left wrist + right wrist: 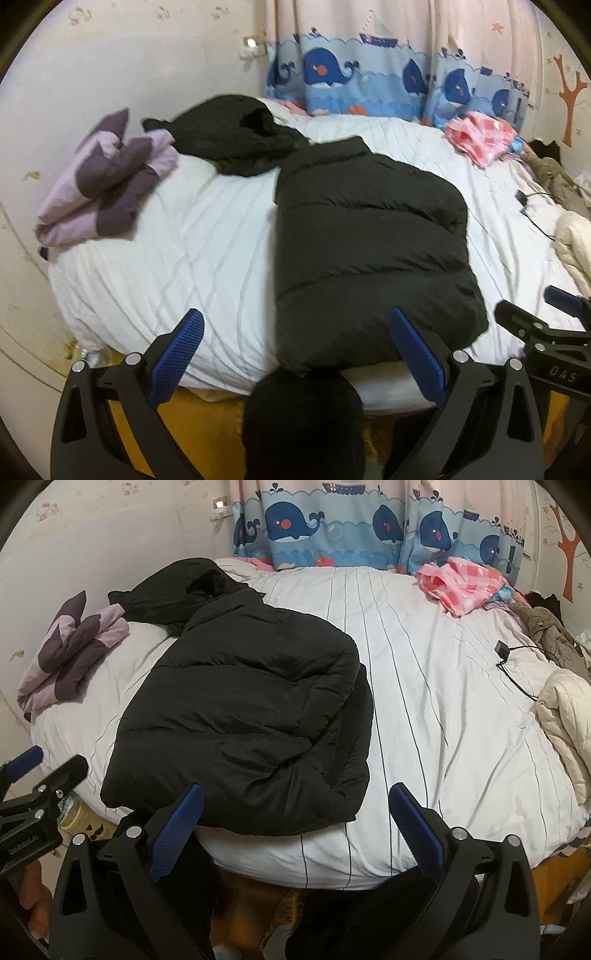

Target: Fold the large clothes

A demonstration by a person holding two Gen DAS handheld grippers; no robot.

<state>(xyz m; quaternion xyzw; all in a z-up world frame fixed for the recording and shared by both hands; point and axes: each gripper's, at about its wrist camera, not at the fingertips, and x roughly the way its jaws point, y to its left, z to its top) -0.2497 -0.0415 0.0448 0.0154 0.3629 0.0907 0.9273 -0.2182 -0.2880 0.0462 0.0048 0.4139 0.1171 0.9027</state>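
The left hand-held gripper (pixel 295 354) is released, its blue-padded fingers (pixel 181 354) spread wide at the near edge of the bed (pixel 207 236), holding nothing. The right hand-held gripper (pixel 295 830) is likewise released and empty, its fingers apart over the same near edge; in the left wrist view it shows at the right border (pixel 546 328). Between and just beyond them lies the black puffer jacket (pixel 240 716), folded into a thick oblong on the white striped bed cover, its hem toward the near edge and its collar toward the far side. Touching its far end is a second black garment (pixel 236 133), loosely heaped. To the far left sits a bundle of purple and lilac cloth (pixel 107 177). At the far right lies a pink checked cloth (pixel 461 583), nearer on the right a charger with its cable (pixel 502 653) and a cream quilted coat (pixel 565 716). A whale-print curtain (pixel 332 528) hangs behind the bed.
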